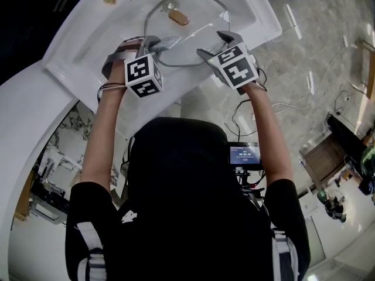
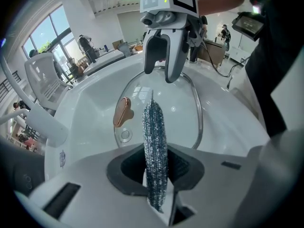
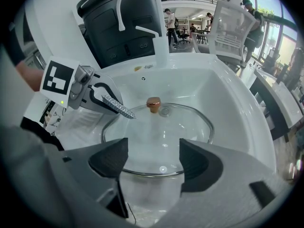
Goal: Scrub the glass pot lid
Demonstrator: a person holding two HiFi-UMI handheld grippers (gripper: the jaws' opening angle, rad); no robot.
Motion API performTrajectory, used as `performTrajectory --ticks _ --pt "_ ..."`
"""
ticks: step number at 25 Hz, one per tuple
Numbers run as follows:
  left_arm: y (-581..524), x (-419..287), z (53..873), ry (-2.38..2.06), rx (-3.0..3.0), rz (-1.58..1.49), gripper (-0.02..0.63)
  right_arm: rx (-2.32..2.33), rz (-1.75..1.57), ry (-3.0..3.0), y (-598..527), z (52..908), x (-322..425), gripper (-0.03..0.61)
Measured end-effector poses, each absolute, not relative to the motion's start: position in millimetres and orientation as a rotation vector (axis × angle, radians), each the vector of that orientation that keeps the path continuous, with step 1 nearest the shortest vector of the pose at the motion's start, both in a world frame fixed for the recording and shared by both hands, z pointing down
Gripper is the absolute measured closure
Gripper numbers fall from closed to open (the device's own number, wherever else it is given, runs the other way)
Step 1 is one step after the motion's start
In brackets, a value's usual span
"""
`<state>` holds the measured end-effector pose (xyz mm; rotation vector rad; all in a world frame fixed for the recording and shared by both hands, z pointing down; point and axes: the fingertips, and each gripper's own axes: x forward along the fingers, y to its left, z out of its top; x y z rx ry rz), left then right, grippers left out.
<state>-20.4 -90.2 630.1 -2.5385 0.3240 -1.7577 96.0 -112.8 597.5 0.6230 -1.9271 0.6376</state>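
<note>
One glass pot lid lies in the white sink, upper centre of the head view.
Two grippers hide its near rim there. The left gripper pinches one silvery scrubber above the glass; whether they touch is unclear. The right gripper has its jaws spread and empty at the lid's near edge.

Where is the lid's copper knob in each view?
Head view: knob, top centre.
Left gripper view: left of centre, beside the scourer.
Right gripper view: centre.
Shared landmark: the silver scourer, visible in all three.
</note>
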Motion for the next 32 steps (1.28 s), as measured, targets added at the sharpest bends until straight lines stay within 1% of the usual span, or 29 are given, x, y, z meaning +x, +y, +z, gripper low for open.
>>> performTrajectory --ticks 32 --pt "-129.1 -26.4 650.1 0.297 -2.469 -1.774 0.54 0.613 0.65 -1.895 -112.3 596.6 97.2 0.252"
